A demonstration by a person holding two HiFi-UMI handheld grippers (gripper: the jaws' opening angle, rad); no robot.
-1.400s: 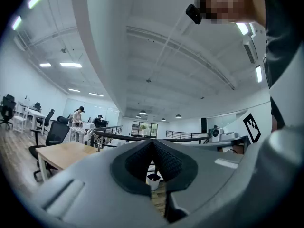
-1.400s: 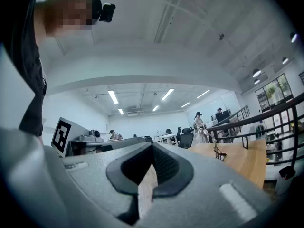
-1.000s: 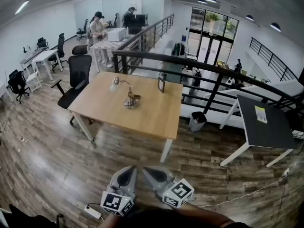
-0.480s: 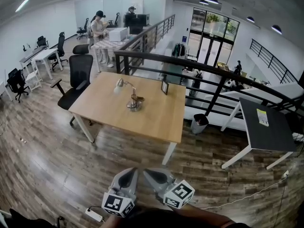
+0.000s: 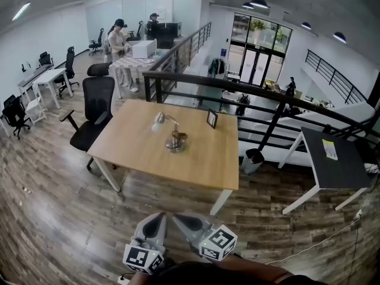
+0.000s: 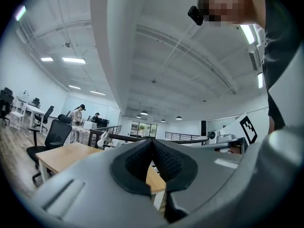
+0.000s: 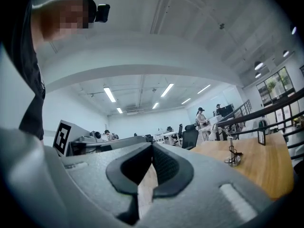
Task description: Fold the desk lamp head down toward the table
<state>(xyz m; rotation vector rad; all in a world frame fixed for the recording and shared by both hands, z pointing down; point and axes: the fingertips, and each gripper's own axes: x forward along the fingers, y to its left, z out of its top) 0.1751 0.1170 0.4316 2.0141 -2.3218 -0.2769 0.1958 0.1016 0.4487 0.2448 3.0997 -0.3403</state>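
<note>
The desk lamp (image 5: 172,132) stands near the middle of a wooden table (image 5: 136,153), arm raised, its head (image 5: 158,119) up at the left and its round base (image 5: 176,145) on the tabletop. Both grippers are low in the head view, well short of the table over the floor. My left gripper (image 5: 160,218) and right gripper (image 5: 177,219) are side by side, each shut with nothing between the jaws. The left gripper view shows the closed jaws (image 6: 152,144) with the lamp head (image 6: 102,137) far off. In the right gripper view the lamp (image 7: 232,156) stands beyond the closed jaws (image 7: 152,146).
A small picture frame (image 5: 212,119) stands on the table behind the lamp. A black office chair (image 5: 95,103) sits at the table's left end. A dark railing (image 5: 267,97) runs behind, with a bin (image 5: 254,157) and a dark-topped table (image 5: 332,159) at right. Two people (image 5: 119,37) work far back.
The table and lamp have grown nearer and shifted right in the head view as I walk toward them. Both grippers came along, still shut and side by side.
</note>
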